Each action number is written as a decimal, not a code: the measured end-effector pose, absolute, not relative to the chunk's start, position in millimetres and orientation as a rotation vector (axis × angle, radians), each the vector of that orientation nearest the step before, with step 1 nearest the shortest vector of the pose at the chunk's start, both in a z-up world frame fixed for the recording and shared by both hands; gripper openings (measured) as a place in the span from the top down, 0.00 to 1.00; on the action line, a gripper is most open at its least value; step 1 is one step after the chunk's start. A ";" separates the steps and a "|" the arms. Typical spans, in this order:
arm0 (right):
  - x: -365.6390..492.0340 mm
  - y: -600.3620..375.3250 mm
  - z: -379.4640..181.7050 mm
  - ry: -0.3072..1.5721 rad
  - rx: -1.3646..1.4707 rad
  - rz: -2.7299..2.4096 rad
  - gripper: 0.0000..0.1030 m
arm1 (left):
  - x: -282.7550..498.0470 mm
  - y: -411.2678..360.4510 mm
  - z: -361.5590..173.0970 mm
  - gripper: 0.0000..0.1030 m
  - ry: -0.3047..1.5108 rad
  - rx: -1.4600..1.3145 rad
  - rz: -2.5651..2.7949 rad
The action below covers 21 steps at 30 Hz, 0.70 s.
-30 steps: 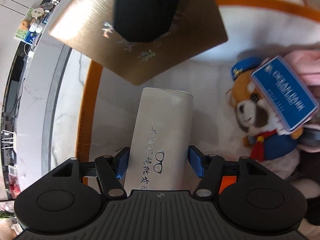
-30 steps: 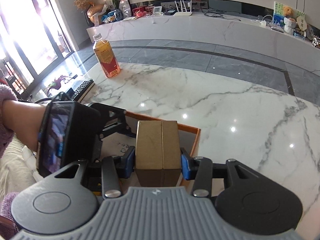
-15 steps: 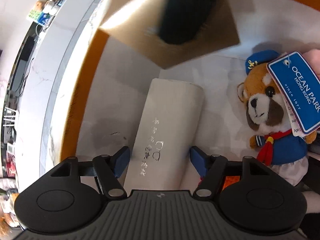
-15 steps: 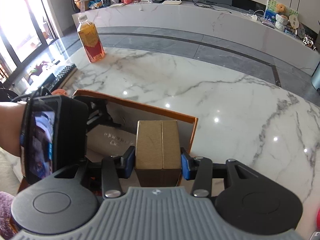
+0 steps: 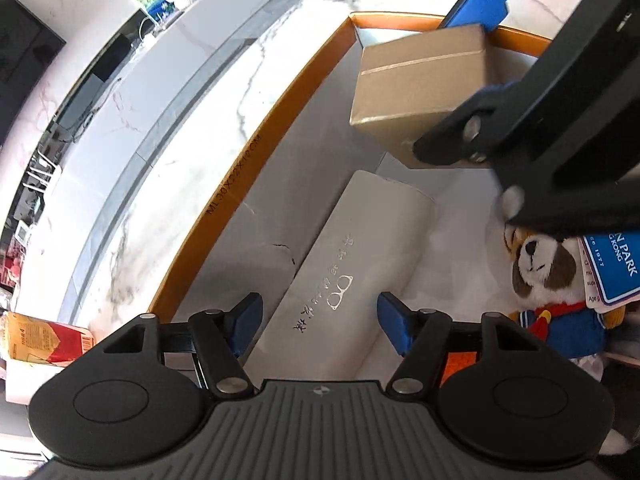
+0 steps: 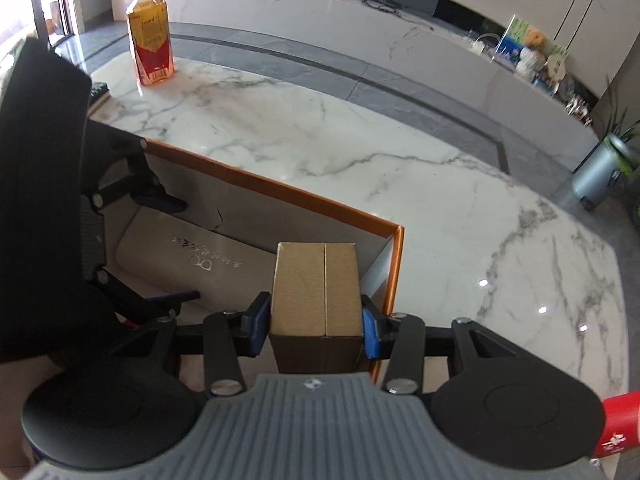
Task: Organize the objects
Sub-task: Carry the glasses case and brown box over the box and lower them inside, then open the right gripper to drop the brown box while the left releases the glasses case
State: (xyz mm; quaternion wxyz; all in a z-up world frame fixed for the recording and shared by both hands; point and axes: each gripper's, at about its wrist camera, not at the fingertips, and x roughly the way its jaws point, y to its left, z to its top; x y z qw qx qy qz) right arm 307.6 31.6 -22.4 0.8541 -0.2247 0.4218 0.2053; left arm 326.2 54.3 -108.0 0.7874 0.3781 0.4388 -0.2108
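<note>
An orange-rimmed storage box (image 5: 248, 184) (image 6: 320, 208) stands on the marble table. A grey glasses case (image 5: 352, 272) (image 6: 192, 256) lies flat on its floor. My left gripper (image 5: 320, 320) is open with its fingers apart on either side of the case, not touching it. My right gripper (image 6: 316, 324) is shut on a gold cardboard box (image 6: 316, 292) (image 5: 416, 88) and holds it above the far corner of the storage box. A plush toy (image 5: 552, 280) in blue clothes with a blue tag lies at the right in the storage box.
A bottle of amber drink (image 6: 151, 36) stands on the far left of the marble table (image 6: 400, 152). A red and yellow carton (image 5: 44, 340) lies outside the storage box at the left. A red object (image 6: 616, 428) shows at the lower right edge.
My left gripper has opened wider and drawn back from the glasses case, which stays on the floor of the storage box. My right gripper has carried the gold box to the far corner.
</note>
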 end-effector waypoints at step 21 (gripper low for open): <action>320.7 55.7 -47.5 0.876 -0.569 0.366 0.54 | 325.2 56.2 -101.5 0.38 0.899 0.764 -0.442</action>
